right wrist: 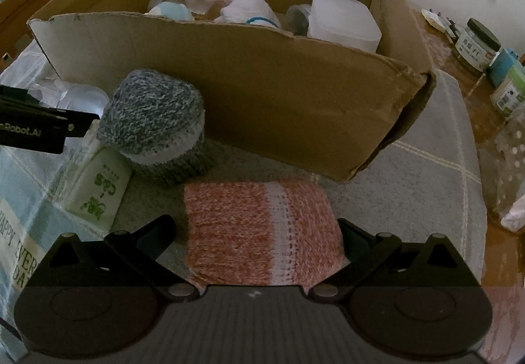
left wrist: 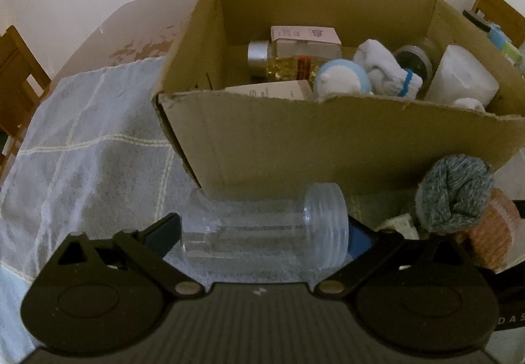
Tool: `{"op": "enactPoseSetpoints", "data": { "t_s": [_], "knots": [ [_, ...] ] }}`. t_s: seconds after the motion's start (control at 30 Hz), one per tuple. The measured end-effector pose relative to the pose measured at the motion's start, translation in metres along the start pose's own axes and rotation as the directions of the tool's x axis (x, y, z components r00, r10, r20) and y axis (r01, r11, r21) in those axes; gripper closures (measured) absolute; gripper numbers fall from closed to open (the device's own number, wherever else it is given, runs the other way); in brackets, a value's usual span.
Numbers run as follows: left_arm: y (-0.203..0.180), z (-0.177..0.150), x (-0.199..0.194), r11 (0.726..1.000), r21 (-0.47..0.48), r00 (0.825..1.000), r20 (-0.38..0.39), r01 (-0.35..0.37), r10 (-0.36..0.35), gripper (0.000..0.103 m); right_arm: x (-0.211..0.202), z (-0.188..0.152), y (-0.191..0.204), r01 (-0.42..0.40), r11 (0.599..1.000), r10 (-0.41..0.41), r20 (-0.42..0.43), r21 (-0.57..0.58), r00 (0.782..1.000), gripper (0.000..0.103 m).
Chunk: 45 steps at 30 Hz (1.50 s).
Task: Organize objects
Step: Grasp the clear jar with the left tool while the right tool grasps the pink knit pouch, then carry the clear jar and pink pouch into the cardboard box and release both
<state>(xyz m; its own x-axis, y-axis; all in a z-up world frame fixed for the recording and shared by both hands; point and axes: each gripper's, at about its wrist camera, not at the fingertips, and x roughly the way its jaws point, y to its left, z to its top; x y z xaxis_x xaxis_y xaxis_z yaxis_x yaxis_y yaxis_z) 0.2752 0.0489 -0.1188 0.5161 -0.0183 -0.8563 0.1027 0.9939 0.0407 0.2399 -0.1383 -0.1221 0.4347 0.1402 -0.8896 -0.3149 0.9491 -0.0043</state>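
Observation:
A clear plastic jar (left wrist: 262,229) lies on its side on the blue checked cloth, between the fingers of my left gripper (left wrist: 262,232), whose jaws sit against its two ends. A rolled orange-and-white sock (right wrist: 262,232) lies between the fingers of my right gripper (right wrist: 256,232), which close on its sides. A grey-blue rolled sock (right wrist: 154,124) stands beside it, also in the left wrist view (left wrist: 454,190). A cardboard box (left wrist: 328,147) behind them holds bottles, small boxes, white socks and a white container.
A green-printed tissue pack (right wrist: 98,190) lies left of the orange sock. Jars and small containers (right wrist: 479,42) stand on the wooden table right of the box. Wooden chairs (left wrist: 16,78) stand around the table. The left gripper's body (right wrist: 39,127) shows at the right view's left edge.

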Motion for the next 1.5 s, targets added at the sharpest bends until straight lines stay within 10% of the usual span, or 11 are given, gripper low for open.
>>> {"op": "enactPoseSetpoints", "data": {
  "t_s": [0.83, 1.5],
  "knots": [
    [0.004, 0.0, -0.019, 0.996, 0.072, 0.999, -0.02, 0.045, -0.043, 0.013, -0.024, 0.008, -0.016, -0.038, 0.996, 0.037, -0.013, -0.084, 0.999, 0.028],
    [-0.005, 0.032, -0.105, 0.96, 0.236, 0.988, -0.006, 0.152, -0.155, 0.013, -0.111, 0.02, -0.016, -0.149, 0.971, 0.16, 0.047, -0.187, 0.986, 0.029]
  ]
}}
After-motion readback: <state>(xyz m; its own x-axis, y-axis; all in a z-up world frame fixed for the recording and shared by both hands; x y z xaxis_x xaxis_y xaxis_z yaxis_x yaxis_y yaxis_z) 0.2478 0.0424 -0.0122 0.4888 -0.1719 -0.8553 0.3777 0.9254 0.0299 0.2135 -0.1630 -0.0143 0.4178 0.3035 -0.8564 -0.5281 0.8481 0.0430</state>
